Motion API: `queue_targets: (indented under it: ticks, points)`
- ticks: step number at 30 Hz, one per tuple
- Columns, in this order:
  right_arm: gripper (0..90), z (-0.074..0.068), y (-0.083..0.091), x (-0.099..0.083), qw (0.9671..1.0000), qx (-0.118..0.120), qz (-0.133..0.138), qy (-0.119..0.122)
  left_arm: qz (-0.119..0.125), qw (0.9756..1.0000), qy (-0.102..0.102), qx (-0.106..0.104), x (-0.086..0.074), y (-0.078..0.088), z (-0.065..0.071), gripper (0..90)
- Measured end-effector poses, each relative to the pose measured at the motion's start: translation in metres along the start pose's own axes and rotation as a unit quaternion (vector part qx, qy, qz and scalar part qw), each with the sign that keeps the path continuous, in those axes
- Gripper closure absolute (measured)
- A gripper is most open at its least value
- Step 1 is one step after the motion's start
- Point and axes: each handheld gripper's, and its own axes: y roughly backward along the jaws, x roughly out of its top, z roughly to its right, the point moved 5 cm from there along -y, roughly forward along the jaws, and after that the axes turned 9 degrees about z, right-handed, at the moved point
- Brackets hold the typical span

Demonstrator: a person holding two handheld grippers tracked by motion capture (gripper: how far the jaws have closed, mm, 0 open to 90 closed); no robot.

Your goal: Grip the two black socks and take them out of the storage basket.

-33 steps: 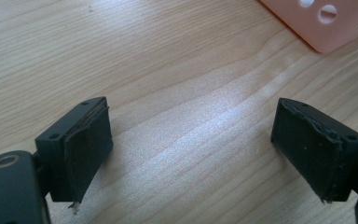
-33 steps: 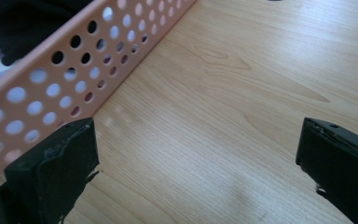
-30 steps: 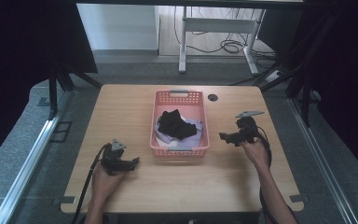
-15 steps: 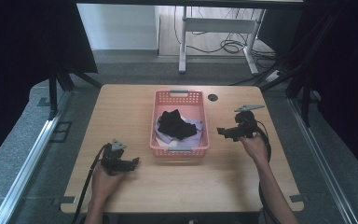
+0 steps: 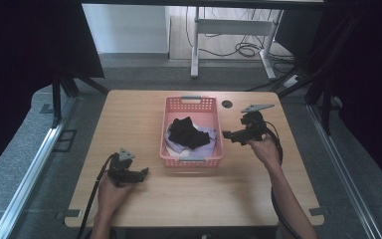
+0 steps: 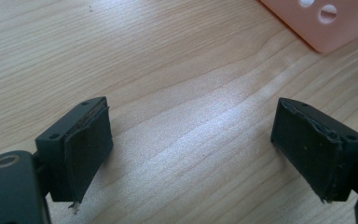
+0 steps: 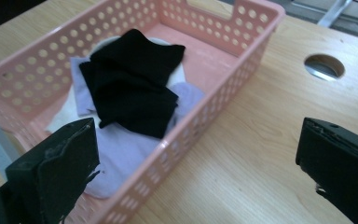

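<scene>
The right gripper point(image 5: 227, 134) was held with jaws spread wide and empty, just right of centre in the high view, pointed leftward at the pink basket point(image 5: 191, 101); the black cloth point(image 7: 133, 81) was seen up and left of its jaws, heaped on lilac cloth point(image 7: 121, 151) inside the basket; the left gripper point(image 5: 145, 172), likewise agape and empty, was rested at lower left, farther from the cloth; the right hand was judged nearer.

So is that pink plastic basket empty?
No. The pink plastic basket holds a black cloth lying on pale lilac cloths.
</scene>
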Motion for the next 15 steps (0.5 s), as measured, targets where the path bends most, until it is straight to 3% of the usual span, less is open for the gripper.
queue_targets:
  ticks: [7,15]
  points:
    - [0.0,-0.013,-0.012,0.009,0.9996,0.022,-0.006,0.017,0.000,1.0000,0.000,0.000,0.000,0.000,0.000,12.1]
    - [0.0,-0.023,-0.025,0.020,0.9991,0.039,-0.011,0.014,0.000,1.0000,0.000,0.000,0.000,0.000,0.000,12.1]
